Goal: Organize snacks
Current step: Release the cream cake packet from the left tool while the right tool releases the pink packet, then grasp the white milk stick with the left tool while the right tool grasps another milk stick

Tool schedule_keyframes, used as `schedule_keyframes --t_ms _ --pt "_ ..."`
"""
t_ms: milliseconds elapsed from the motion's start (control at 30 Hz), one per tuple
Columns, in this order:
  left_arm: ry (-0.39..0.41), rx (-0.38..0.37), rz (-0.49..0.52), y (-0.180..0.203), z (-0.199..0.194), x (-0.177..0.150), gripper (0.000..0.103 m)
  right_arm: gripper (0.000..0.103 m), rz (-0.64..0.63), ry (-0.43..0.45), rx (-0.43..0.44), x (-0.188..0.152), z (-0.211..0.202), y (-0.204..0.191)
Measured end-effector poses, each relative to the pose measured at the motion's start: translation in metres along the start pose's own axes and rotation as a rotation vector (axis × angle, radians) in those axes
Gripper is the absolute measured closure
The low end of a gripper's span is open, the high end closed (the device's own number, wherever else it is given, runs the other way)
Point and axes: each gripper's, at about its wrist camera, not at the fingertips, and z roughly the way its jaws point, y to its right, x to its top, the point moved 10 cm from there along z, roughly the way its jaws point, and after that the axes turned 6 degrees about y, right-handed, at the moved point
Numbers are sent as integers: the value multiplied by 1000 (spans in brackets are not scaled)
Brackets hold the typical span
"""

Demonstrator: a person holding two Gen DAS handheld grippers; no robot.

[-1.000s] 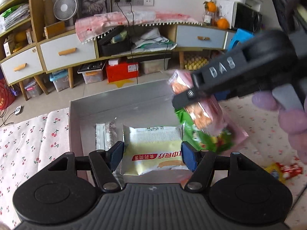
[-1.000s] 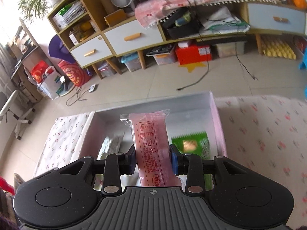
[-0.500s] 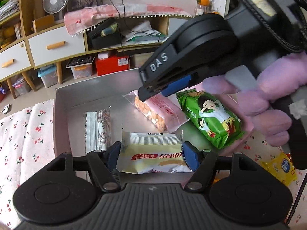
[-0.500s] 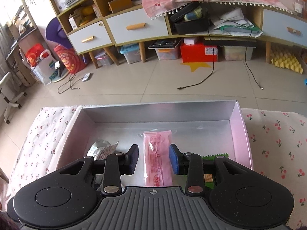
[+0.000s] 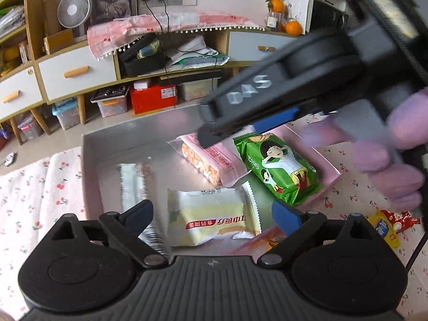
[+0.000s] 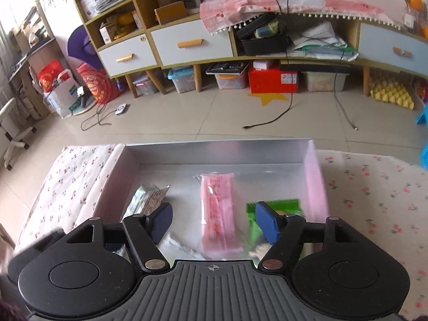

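A shallow silver box (image 5: 91, 160) (image 6: 214, 152) with pink outer sides holds the snacks. Inside lie a cream-yellow packet (image 5: 211, 216), a pink cracker packet (image 5: 208, 160) (image 6: 218, 211), a green packet (image 5: 278, 168) (image 6: 275, 206) and a silver packet (image 5: 133, 179) (image 6: 145, 200). My left gripper (image 5: 212, 214) is opening; the cream packet rests between its blue pads, free of both. My right gripper (image 6: 214, 220) (image 5: 214, 136) is opening too, just above the pink packet, which lies on the box floor clear of the pads.
The box sits on a cherry-print cloth (image 5: 40, 187) (image 6: 374, 187). Loose yellow and red wrappers (image 5: 388, 222) lie on the cloth right of the box. A gloved hand (image 5: 396, 160) holds the right gripper. Beyond are a tiled floor and a low cabinet (image 6: 192, 42).
Both grippers have let go: the left jaws spread off the cream packet, the right jaws spread off the pink packet, which was lowered from mid-air onto the box floor.
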Motion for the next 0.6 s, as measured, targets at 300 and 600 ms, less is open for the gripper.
schedule_keyframes --t_ms 300,600 --pt "-45 101 -24 -13 -31 1 0 18 -5 7 -45 -19 -60 12" --pt "-167 225 -157 -34 -64 -21 0 15 38 -61 -77 -61 -95 8"
